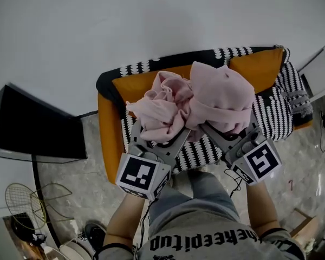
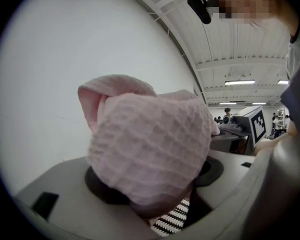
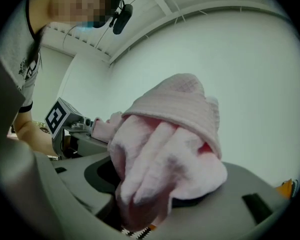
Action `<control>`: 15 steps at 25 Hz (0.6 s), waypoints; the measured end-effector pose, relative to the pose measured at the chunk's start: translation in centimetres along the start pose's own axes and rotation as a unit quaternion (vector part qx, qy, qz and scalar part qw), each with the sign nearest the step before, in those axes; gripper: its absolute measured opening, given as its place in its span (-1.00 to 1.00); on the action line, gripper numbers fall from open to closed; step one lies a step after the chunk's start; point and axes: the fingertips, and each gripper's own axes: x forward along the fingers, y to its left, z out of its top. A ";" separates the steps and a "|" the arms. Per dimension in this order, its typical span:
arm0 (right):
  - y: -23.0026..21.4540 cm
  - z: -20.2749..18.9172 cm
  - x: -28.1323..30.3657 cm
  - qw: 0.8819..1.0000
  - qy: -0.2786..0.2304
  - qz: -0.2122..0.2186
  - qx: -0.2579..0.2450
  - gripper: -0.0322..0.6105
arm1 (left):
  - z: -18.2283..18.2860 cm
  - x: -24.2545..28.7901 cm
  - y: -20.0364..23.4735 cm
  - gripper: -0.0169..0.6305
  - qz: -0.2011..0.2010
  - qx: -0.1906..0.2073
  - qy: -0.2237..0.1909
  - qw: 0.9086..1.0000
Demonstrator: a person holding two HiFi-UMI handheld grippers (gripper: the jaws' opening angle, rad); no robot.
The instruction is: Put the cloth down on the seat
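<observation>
Both jaws clamped on the pink waffle cloth [image 1: 197, 104]. Left gripper [image 1: 158, 138] and right gripper [image 1: 226, 135] hold it bunched above the striped seat [image 1: 208, 151], mid-cushion. Not yet down. Next, I reckon: lower onto the cushion, then part jaws.

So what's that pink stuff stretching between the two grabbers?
That is the pink cloth. In the head view it bunches from the left gripper across to the right gripper, both shut on it, over the striped seat.

Off to my left a black screen [image 1: 38, 126] stands by the white wall [image 1: 97, 26]; a racket [image 1: 24, 205] lies on the marbled floor [image 1: 86, 186].
</observation>
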 end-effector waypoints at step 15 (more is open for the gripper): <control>-2.6 -5.9 3.7 0.990 0.037 0.130 0.029 0.01 | -5.6 2.7 1.9 0.08 0.118 -0.050 0.047 0.991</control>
